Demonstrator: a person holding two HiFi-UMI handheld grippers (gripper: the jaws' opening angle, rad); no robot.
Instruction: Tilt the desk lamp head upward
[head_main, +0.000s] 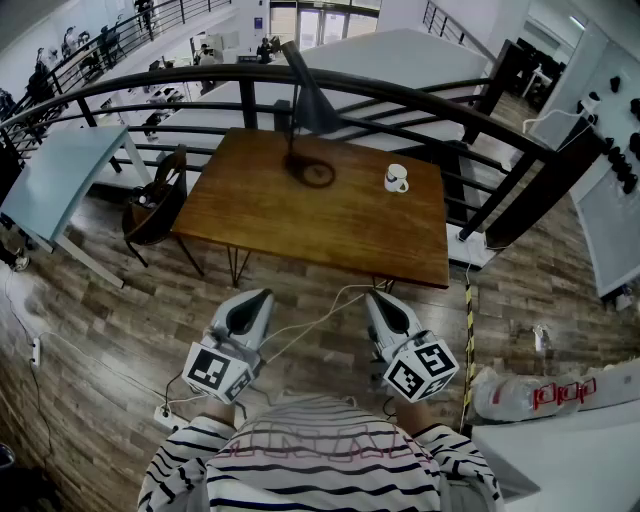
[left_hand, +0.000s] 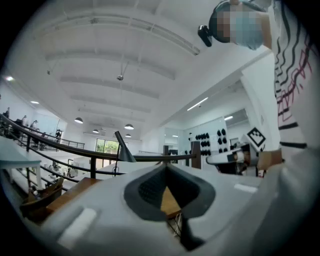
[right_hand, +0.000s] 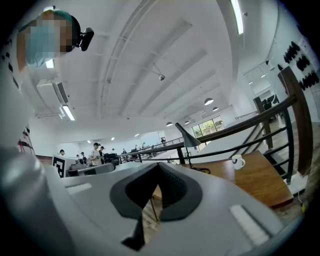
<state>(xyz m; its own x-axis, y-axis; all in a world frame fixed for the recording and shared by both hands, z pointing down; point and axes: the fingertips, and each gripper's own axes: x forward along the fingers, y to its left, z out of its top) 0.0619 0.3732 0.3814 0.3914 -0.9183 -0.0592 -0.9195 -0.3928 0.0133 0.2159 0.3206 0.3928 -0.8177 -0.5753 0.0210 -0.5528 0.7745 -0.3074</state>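
Note:
A black desk lamp with a cone head stands on a round base at the far edge of the wooden table, its head angled downward. It also appears small in the left gripper view as the lamp and in the right gripper view as the lamp. My left gripper and right gripper are held close to my body, short of the table's near edge and far from the lamp. In their own views the left gripper and right gripper are shut with nothing between the jaws.
A white mug sits on the table to the right of the lamp. A dark chair stands at the table's left side, a pale blue table further left. A black railing runs behind. Cables and a power strip lie on the floor.

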